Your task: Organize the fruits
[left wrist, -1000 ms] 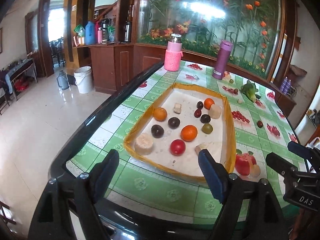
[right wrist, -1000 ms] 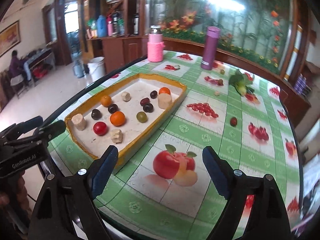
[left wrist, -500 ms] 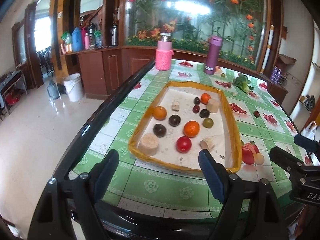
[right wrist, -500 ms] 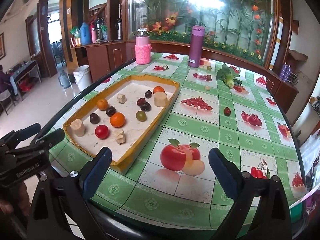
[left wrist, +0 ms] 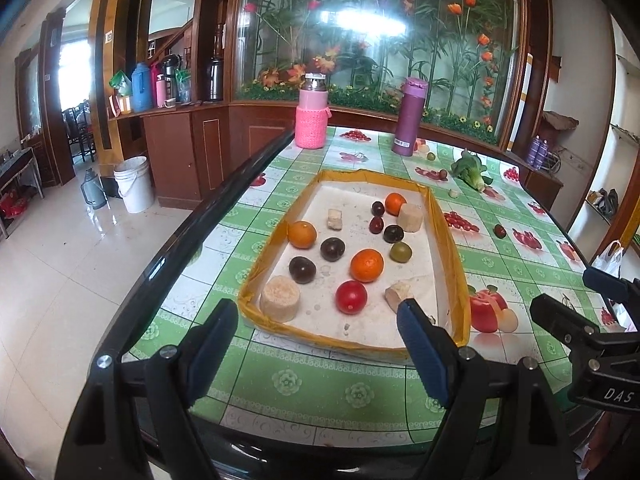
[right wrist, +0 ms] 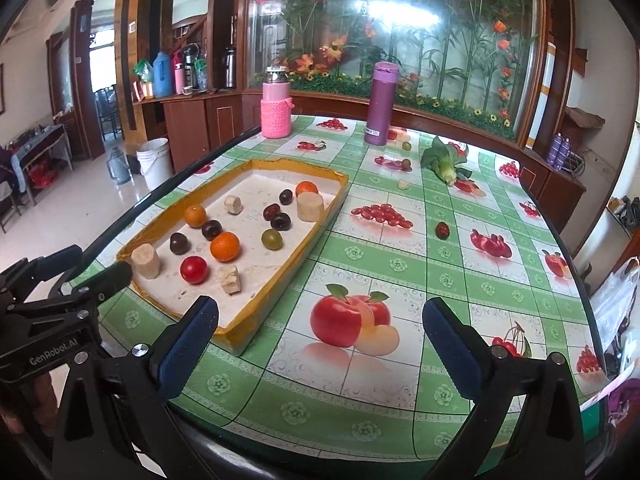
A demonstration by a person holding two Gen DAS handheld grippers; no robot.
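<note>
A white tray with a yellow taped rim (left wrist: pixel 460 280) (right wrist: pixel 280 280) lies on the green fruit-print table. In it are oranges (left wrist: pixel 367 265) (right wrist: pixel 225 245), a red tomato (left wrist: pixel 351 297) (right wrist: pixel 193 269), dark plums (left wrist: pixel 332 249), a green fruit (left wrist: pixel 401 252) and pale cut chunks (left wrist: pixel 279 298). A dark fruit (right wrist: pixel 442 230) lies loose on the table right of the tray. My left gripper (left wrist: pixel 316 344) is open and empty, just short of the tray's near edge. My right gripper (right wrist: pixel 320 344) is open and empty over the printed apple, right of the tray.
A pink-sleeved flask (left wrist: pixel 312 120) and a purple flask (left wrist: pixel 410 120) stand at the table's far end. A leafy green vegetable (right wrist: pixel 444 160) and a few small loose fruits lie at the far right. The table's dark rounded edge (left wrist: pixel 192 232) runs along the left.
Both grippers have pulled back and risen a little, so the tray and table look smaller and more level. The jaws stay open. Nothing on the table has moved.
</note>
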